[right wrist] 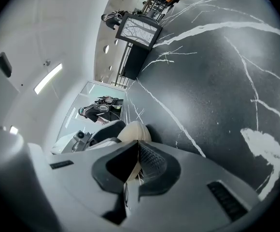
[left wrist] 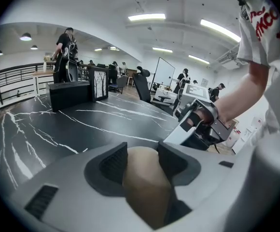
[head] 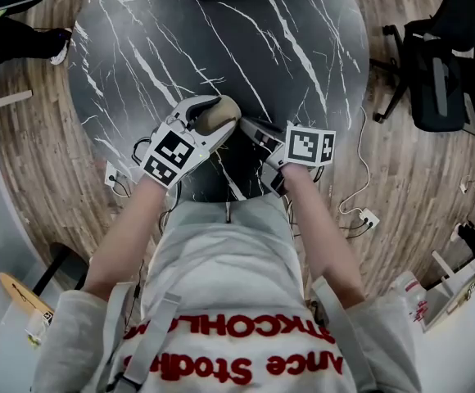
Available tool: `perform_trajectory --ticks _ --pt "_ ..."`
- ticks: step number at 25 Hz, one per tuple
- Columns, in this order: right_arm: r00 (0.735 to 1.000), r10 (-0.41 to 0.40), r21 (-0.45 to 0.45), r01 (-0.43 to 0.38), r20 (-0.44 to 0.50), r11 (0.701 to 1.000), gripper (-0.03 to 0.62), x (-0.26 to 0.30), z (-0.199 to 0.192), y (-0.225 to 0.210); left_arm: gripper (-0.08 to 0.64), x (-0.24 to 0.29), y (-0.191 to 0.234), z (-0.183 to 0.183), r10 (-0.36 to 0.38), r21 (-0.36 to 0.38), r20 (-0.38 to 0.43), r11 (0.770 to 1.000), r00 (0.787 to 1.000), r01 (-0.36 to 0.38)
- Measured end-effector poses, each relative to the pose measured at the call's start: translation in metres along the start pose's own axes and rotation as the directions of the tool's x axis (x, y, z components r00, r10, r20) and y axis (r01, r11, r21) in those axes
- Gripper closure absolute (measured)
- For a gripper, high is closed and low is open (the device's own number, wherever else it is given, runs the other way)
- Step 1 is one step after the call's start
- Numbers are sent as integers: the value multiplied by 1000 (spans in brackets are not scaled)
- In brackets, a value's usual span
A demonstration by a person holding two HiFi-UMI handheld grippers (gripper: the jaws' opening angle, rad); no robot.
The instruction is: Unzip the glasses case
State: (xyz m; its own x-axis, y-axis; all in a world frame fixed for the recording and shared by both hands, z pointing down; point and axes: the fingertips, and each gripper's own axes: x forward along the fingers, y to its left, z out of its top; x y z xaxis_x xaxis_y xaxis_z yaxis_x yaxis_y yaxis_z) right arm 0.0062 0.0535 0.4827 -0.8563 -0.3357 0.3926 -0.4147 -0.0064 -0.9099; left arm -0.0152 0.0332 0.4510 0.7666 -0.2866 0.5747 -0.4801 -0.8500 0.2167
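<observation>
white left gripper (left wrist: pixel 142 158) and right gripper (right wrist: pixel 137 158), black-and-white marker cubes (head: pixel 172 154); white shirt (head: pixel 221 252), red lettering (head: pixel 229 327)

We see the glasses case (head: pixel 219 115) just above the middle of the head view, tan, smooth and rounded. It lies gripped between the jaws of the left gripper (head: pixel 208 111). Its zip is too small to read.

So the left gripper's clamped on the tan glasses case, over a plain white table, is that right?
Not quite. The left gripper is clamped on the tan glasses case, but the table is not plain white: it is black marble with white veins. The head view shows this most clearly.
</observation>
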Motion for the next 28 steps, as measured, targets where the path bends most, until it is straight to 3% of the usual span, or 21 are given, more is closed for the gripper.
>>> perform_trajectory --ticks 5,12,18,21,25,28 --pt "1000 -3 2 3 20 1000 572 -1 -1 1 357 0 1 1 16 -11 29 1000 999 -15" --pt "999 -38 -59 37 -10 998 572 2 -12 4 391 2 3 -1 -52 -15 -78 999 996 51" --pt "998 -53 -64 56 37 996 574 1 -14 3 408 -1 2 0 -92 -2 -105 996 990 92" --pt "997 -81 -110 83 19 991 578 1 -14 -1 528 -15 2 0 -125 37 -192 990 973 135" --pt "997 -72 -102 71 -4 992 578 3 -15 0 552 -30 1 -12 -184 44 -330 977 926 210" --pt "998 -64 -100 63 -2 993 578 5 -14 3 552 -37 4 -16 -190 37 -390 975 901 221"
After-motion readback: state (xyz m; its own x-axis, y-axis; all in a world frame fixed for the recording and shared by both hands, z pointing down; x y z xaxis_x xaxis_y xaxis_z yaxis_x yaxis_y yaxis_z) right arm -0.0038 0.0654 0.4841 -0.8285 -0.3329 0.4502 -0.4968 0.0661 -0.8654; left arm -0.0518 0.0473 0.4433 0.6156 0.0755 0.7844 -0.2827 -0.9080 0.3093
